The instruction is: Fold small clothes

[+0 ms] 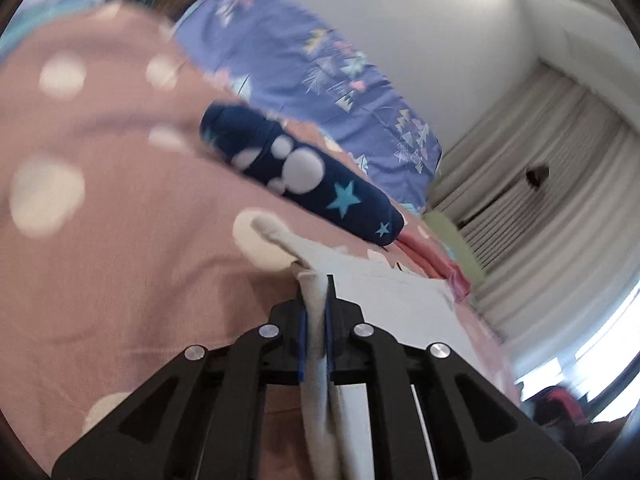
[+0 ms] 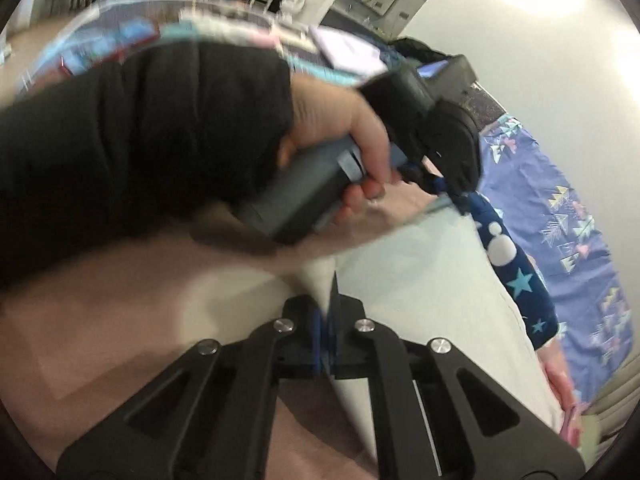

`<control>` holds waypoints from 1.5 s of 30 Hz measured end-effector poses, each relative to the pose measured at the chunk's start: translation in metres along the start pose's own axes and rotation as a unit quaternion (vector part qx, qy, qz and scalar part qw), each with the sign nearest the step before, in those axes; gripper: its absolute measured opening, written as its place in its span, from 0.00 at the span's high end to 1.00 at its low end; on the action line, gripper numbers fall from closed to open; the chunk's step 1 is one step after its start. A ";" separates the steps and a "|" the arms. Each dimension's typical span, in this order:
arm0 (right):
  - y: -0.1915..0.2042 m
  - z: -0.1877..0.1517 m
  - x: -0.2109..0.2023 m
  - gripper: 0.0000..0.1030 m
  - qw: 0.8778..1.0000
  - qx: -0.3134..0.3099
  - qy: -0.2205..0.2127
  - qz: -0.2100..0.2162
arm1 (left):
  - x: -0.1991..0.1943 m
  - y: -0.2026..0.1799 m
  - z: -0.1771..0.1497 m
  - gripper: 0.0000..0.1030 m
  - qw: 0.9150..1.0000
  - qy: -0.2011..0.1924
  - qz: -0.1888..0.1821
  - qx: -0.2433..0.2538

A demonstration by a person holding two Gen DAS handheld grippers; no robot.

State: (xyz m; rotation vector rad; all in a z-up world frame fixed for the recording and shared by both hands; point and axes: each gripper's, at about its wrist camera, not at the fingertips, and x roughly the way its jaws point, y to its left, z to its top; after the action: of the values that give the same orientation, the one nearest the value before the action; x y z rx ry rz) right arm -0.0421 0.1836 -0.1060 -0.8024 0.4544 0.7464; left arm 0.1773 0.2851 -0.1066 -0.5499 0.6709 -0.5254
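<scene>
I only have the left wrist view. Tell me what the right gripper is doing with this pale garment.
Observer: The right gripper is shut on another edge of the pale garment; cloth sits pinched between its pads.
Operator: Report where my left gripper sits from that side.
Observer: The left gripper is held in a hand with a black sleeve, at the garment's far edge.
Operator: Say what lies beyond the garment there.
Observer: The navy star-print garment lies along its far side, on the pink bedding.
</scene>
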 end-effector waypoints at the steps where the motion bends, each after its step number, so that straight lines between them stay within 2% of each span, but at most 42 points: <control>1: 0.002 0.000 -0.002 0.98 1.000 -0.009 -0.004 -0.006 | -0.001 -0.004 0.000 0.93 1.000 0.001 0.013 0.011; 3: 0.005 -0.006 0.009 0.98 1.000 -0.013 0.013 0.006 | 0.007 0.002 -0.006 0.93 0.999 0.012 0.045 0.017; 4: 0.006 -0.012 0.020 0.98 0.999 -0.009 0.038 0.019 | 0.012 0.008 -0.009 0.93 0.998 0.019 0.057 0.013; 5: 0.009 -0.013 0.020 0.97 0.999 -0.009 0.040 0.017 | 0.019 0.021 -0.015 0.92 0.997 0.034 0.063 -0.006; 6: 0.010 -0.013 0.017 0.95 0.999 -0.011 0.031 0.011 | 0.024 0.032 -0.018 0.92 0.997 0.044 0.056 -0.029; 8: 0.012 -0.013 0.009 0.87 1.000 -0.018 0.018 0.013 | 0.020 0.042 -0.017 0.89 0.997 0.037 0.033 -0.054; 11: 0.014 -0.018 0.001 0.81 0.999 -0.031 0.016 0.002 | 0.014 0.042 -0.017 0.82 0.997 0.029 0.042 -0.052; 15: 0.021 -0.026 -0.005 0.73 0.998 -0.042 0.027 -0.034 | 0.017 0.039 -0.018 0.71 0.998 0.034 0.030 -0.044; 17: 0.023 -0.026 -0.001 0.72 0.998 -0.039 0.034 -0.044 | 0.019 0.035 -0.019 0.64 0.998 0.039 0.026 -0.031; 19: 0.026 -0.022 0.004 0.72 0.997 -0.042 0.038 -0.059 | 0.021 0.032 -0.020 0.62 0.998 0.043 0.028 -0.022; 22: 0.030 -0.013 0.018 0.72 0.995 -0.050 0.037 -0.083 | 0.020 0.037 -0.021 0.61 0.998 0.043 0.017 -0.030; 26: 0.026 -0.009 0.023 0.72 0.995 -0.040 0.039 -0.080 | 0.017 0.045 -0.023 0.61 0.998 0.044 -0.012 -0.050; 30: 0.026 -0.012 0.024 0.71 0.995 -0.039 0.039 -0.083 | 0.017 0.046 -0.024 0.61 0.997 0.046 -0.015 -0.053; 32: 0.025 -0.012 0.026 0.72 0.995 -0.042 0.039 -0.086 | 0.018 0.047 -0.024 0.62 0.997 0.041 -0.016 -0.060; 33: 0.026 -0.012 0.025 0.76 0.995 -0.041 0.038 -0.083 | 0.018 0.047 -0.023 0.64 0.997 0.039 -0.016 -0.065; 34: 0.027 -0.012 0.025 0.82 0.996 -0.039 0.039 -0.073 | 0.019 0.049 -0.023 0.81 0.997 0.037 -0.015 -0.072; 35: 0.026 -0.011 0.025 0.91 0.997 -0.038 0.039 -0.059 | 0.021 0.053 -0.024 0.93 0.996 0.039 -0.016 -0.084; 36: 0.026 -0.011 0.024 0.97 0.997 -0.038 0.037 -0.056 | 0.021 0.054 -0.025 0.93 0.995 0.036 -0.021 -0.092; 37: 0.024 -0.011 0.021 0.97 0.997 -0.035 0.033 -0.056 | 0.020 0.053 -0.024 0.94 0.995 0.032 -0.020 -0.088; 39: 0.014 -0.008 0.006 0.97 1.000 0.007 0.021 -0.017 | 0.015 0.041 -0.022 0.94 0.998 0.020 -0.007 -0.060; 41: 0.002 -0.006 0.000 0.98 0.999 0.043 0.011 0.003 | 0.015 0.038 -0.021 0.94 0.998 0.018 -0.001 -0.055; 42: -0.001 -0.007 0.003 0.98 0.998 0.051 0.015 0.013 | 0.018 0.042 -0.022 0.94 0.998 0.023 0.002 -0.062; 43: -0.006 -0.009 0.014 0.98 0.997 0.067 0.037 0.031 | 0.021 0.047 -0.023 0.94 0.997 0.030 0.004 -0.074; 45: -0.013 -0.011 0.017 0.98 0.994 0.089 0.045 0.037 | 0.021 0.048 -0.023 0.94 0.997 0.028 0.003 -0.075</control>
State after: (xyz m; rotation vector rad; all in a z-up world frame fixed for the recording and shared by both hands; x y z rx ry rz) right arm -0.0221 0.1761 -0.1171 -0.6562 0.6268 0.7293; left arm 0.1877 0.3004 -0.1604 -0.6749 0.7695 -0.4901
